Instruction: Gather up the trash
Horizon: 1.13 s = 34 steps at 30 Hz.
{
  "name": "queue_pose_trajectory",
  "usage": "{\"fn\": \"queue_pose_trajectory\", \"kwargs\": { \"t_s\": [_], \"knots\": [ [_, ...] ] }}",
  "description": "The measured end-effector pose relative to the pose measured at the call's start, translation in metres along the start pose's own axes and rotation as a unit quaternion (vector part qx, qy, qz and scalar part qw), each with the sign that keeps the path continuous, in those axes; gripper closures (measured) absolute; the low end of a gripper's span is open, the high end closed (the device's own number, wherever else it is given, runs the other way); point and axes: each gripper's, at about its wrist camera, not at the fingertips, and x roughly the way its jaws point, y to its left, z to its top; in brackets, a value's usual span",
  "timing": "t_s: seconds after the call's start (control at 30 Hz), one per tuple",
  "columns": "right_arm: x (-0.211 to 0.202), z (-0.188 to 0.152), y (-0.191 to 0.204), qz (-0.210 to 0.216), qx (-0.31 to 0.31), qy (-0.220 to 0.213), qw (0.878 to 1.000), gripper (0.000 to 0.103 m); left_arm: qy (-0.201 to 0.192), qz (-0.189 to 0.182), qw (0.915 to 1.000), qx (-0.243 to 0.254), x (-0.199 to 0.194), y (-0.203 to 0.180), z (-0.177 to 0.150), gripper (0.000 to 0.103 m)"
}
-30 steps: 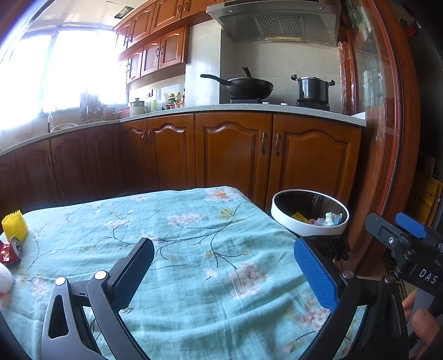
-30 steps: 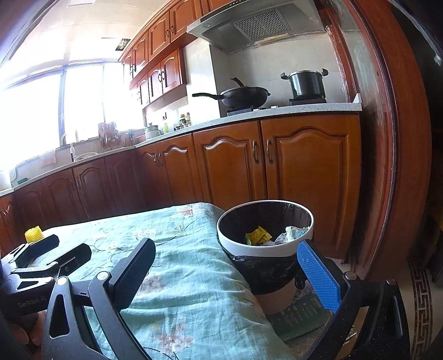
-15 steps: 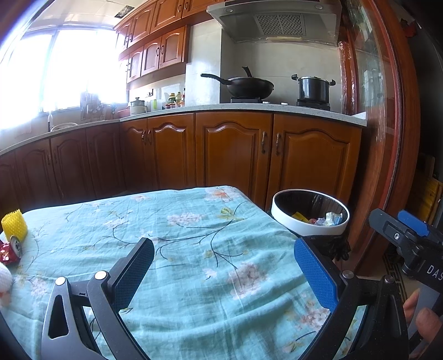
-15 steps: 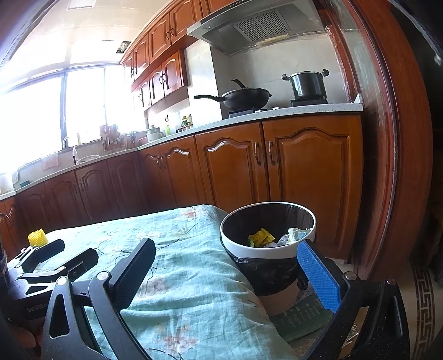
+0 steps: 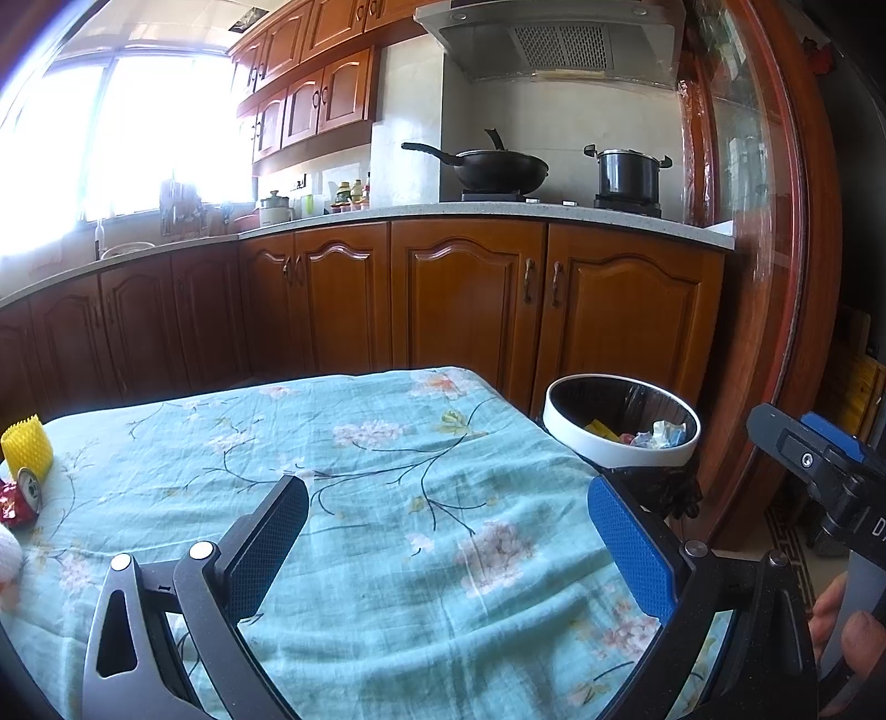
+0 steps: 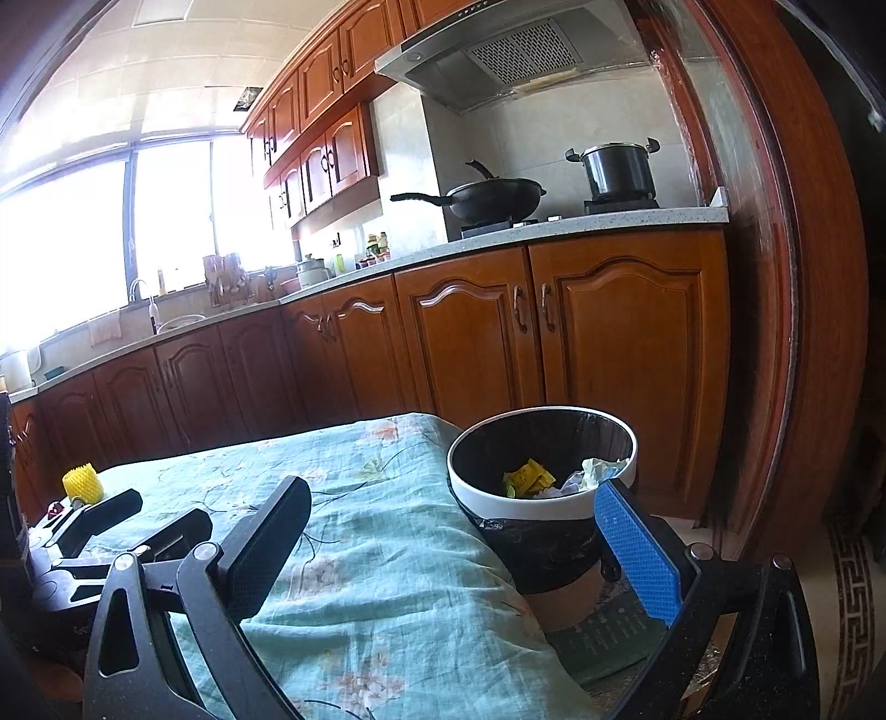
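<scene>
Trash (image 5: 21,498) is left at the tabletop's (image 5: 387,526) far left edge, well apart from the bin (image 6: 540,501). Little has been altered over the last second: both the left gripper (image 5: 448,548) and right gripper (image 6: 451,548) are kept spread and empty, so another pickup is awaited.

A home kitchen — wooden cabinets (image 5: 465,299) run under a pale worktop (image 5: 498,210), a wok (image 5: 487,166) and a pot (image 5: 628,171) sit on the stove beneath a range hood (image 5: 554,39), and a tap (image 6: 141,293) stands by the bright window (image 6: 111,232).
</scene>
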Motion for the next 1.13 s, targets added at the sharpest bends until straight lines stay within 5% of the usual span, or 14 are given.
{"fn": "queue_pose_trajectory", "kwargs": {
  "t_s": [1.13],
  "knots": [
    [0.010, -0.001, 0.001, 0.012, 0.008, 0.017, 1.000, 0.000, 0.012, -0.011, 0.9998, -0.010, 0.004, 0.006, 0.002, 0.001]
  ]
}}
